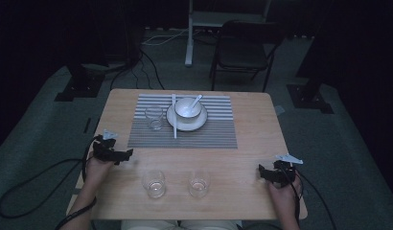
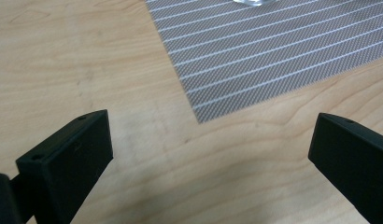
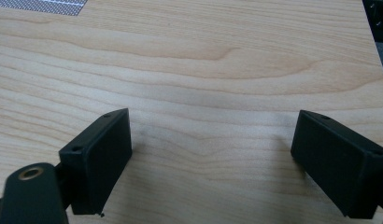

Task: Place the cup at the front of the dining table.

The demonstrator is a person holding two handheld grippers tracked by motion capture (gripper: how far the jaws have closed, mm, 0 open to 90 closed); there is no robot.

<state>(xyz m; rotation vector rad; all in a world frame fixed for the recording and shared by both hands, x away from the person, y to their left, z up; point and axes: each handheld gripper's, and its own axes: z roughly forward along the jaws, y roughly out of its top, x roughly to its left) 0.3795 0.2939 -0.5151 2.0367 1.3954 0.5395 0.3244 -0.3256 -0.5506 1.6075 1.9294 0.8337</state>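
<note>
The wooden table (image 1: 252,139) has lots of bare room near its front edge. The striped mat (image 1: 218,129) lies at the back middle. On the mat sit a plate (image 1: 200,123), a bowl (image 1: 187,108) and one glass (image 1: 154,117). Two more glasses (image 1: 154,183) stand in front of the mat.

The left gripper (image 1: 127,154) rests near the mat's front left corner, jaws wide apart, holding nothing. The right gripper (image 1: 261,171) rests well off to the mat's right, also wide apart. The left gripper view shows the mat's corner close up.

- Two clear glass tumblers, left (image 1: 154,183) and right (image 1: 199,183), stand upright side by side near the table's front edge.
- A third clear glass (image 1: 154,117) stands upright on the grey striped placemat (image 1: 209,134), just left of the white plate (image 1: 187,122).
</note>
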